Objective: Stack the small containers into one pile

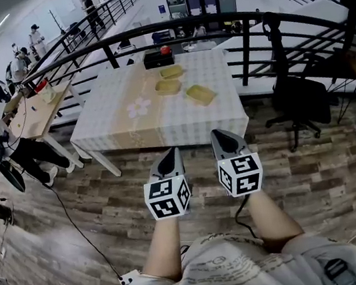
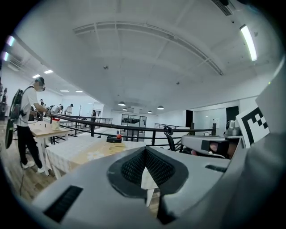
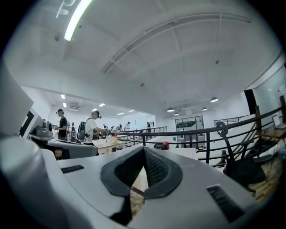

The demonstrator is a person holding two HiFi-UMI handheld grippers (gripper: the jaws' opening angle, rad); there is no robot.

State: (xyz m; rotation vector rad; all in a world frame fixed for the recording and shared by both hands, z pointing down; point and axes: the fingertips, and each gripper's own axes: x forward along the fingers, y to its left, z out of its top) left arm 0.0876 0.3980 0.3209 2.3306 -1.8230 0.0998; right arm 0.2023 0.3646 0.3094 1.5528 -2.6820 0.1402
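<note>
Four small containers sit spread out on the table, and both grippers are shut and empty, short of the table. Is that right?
Not four: the head view shows three containers, spread out on the table. The left gripper and right gripper are shut and empty, short of the table, as you said.

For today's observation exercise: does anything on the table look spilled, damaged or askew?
Nothing spilled or damaged. On the table, the far container and middle container lie alike; the near container sits turned at an angle.
</note>
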